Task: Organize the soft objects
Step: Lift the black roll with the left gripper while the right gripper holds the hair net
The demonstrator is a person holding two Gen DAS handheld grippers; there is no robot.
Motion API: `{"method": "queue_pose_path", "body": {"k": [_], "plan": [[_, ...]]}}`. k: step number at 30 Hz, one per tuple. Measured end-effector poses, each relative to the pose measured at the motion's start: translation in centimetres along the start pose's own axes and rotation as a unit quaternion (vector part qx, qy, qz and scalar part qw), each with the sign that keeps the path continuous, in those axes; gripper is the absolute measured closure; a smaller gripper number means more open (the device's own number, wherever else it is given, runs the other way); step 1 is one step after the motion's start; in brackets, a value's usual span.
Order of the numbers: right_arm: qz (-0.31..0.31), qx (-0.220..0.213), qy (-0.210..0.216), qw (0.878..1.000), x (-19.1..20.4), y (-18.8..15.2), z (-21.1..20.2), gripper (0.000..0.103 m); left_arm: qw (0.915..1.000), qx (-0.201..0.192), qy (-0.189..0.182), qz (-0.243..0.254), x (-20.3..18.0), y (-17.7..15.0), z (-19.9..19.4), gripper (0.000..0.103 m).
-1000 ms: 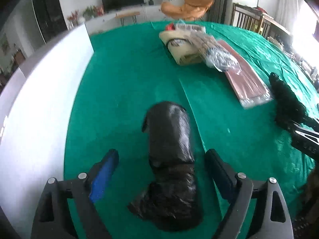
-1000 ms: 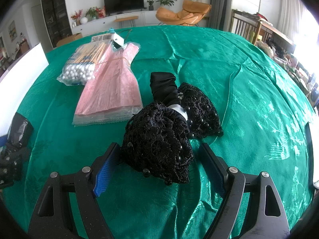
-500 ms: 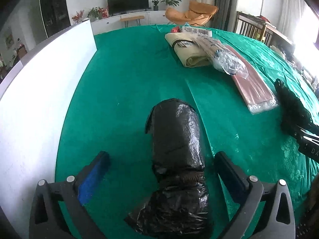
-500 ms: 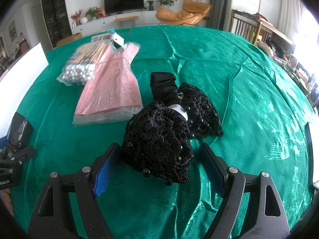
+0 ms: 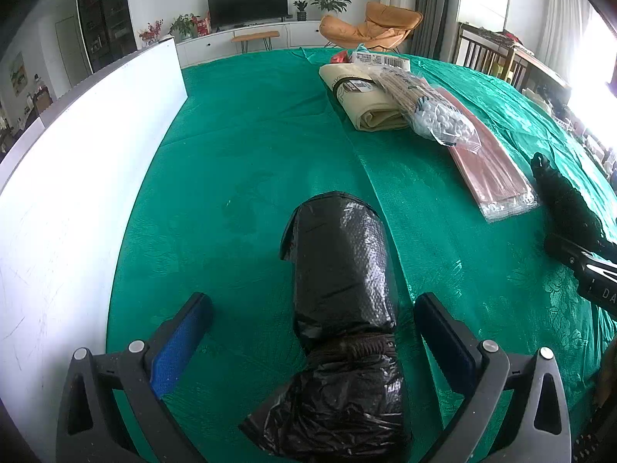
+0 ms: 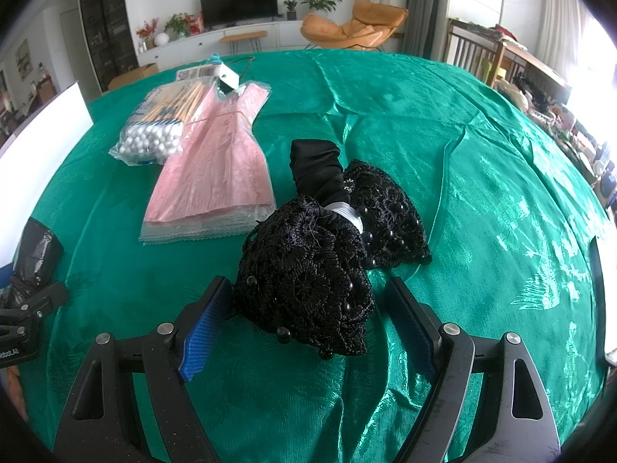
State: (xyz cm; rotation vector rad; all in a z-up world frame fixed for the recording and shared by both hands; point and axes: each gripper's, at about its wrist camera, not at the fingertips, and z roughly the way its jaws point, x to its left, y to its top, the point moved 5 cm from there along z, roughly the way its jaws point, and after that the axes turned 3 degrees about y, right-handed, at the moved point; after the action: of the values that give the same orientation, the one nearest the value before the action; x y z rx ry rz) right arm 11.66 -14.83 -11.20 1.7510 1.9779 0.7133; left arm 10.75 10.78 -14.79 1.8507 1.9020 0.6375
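A black plastic-bag roll [image 5: 341, 289], tied with a dark band, lies on the green tablecloth [image 5: 250, 146] between the open fingers of my left gripper [image 5: 312, 308]. The jaws stand wide on either side of it and do not touch it. A black lace bow with beads [image 6: 320, 262] lies between the open fingers of my right gripper [image 6: 308, 289]; the left pad is close against its edge. The bow also shows at the right edge of the left wrist view [image 5: 567, 208]. The bag roll shows at the left edge of the right wrist view [image 6: 36, 258].
A white box wall [image 5: 77, 177] runs along the left side. A pink packet [image 6: 216, 169], a bag of cotton swabs [image 6: 162, 123] and a folded beige cloth [image 5: 362, 96] lie further back. My left gripper shows in the right wrist view [image 6: 23, 320].
My left gripper has drawn back and tilted up a little, so the bag roll sits slightly further forward between its fingers. The right gripper and the bow have not moved.
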Motion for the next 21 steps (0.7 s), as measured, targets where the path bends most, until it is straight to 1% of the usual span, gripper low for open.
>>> {"method": "queue_pose_path", "body": {"k": [14,16,17,18,20,21], "plan": [[0.000,0.000,0.000,1.000,0.0,0.0,0.0,0.019,1.0000,0.000,0.000,0.000,0.0,0.0,0.0,0.000],[0.002,-0.001,0.006,1.000,-0.1,0.0,0.0,0.018,1.0000,0.000,0.000,0.000,0.0,0.0,0.0,0.000],[0.005,-0.002,0.014,1.000,-0.1,0.0,-0.2,0.018,1.0000,0.000,0.000,0.000,0.0,0.0,0.0,0.000],[0.013,-0.007,0.035,0.999,-0.3,0.1,-0.4,0.018,1.0000,0.000,0.000,0.000,0.0,0.0,0.0,0.000],[0.045,-0.023,0.085,0.995,-1.1,0.1,-1.1,0.019,1.0000,0.000,0.000,0.000,0.0,0.0,0.0,0.000],[0.071,-0.031,0.118,0.990,-1.7,0.2,-1.3,0.019,1.0000,0.000,0.000,0.000,0.0,0.0,0.1,0.000]]}}
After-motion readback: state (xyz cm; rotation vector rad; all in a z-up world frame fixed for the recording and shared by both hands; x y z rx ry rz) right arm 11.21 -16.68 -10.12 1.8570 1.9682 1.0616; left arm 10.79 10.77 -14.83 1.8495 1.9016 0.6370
